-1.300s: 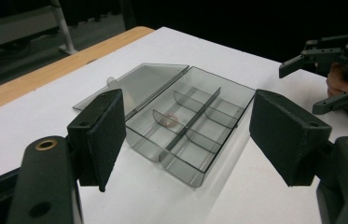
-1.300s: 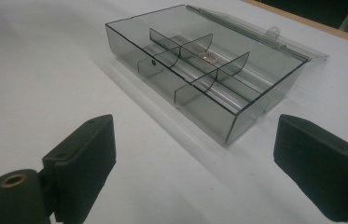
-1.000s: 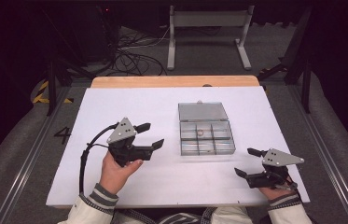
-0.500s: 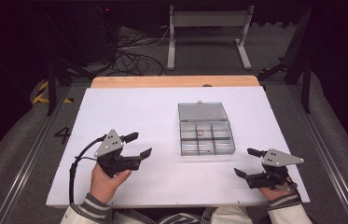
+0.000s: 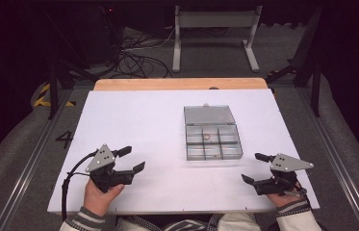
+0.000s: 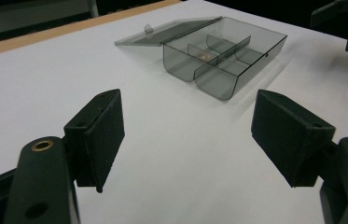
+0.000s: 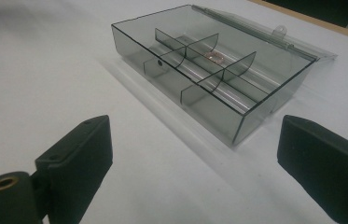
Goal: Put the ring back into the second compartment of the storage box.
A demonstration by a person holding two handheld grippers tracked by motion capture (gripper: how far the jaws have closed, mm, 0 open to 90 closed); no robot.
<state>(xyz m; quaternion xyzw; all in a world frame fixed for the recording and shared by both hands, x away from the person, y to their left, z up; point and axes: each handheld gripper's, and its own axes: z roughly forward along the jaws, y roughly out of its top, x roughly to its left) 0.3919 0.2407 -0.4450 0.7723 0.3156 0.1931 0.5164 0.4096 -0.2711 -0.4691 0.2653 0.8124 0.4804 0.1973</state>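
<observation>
while right tool (image 5: 255,168) rests apart, left tool (image 5: 132,158), also apart, has drawn back from compartment box (image 5: 213,142).

A white counter (image 5: 134,125) with a wooden far edge stands on grey floor (image 5: 18,149); beyond it, tangled cables (image 5: 138,53) and a metal stand (image 5: 214,29) in darkness.

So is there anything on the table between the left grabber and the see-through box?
No. In the left gripper view the white table is bare from the open left gripper to the clear box. The high view shows the same.
</observation>
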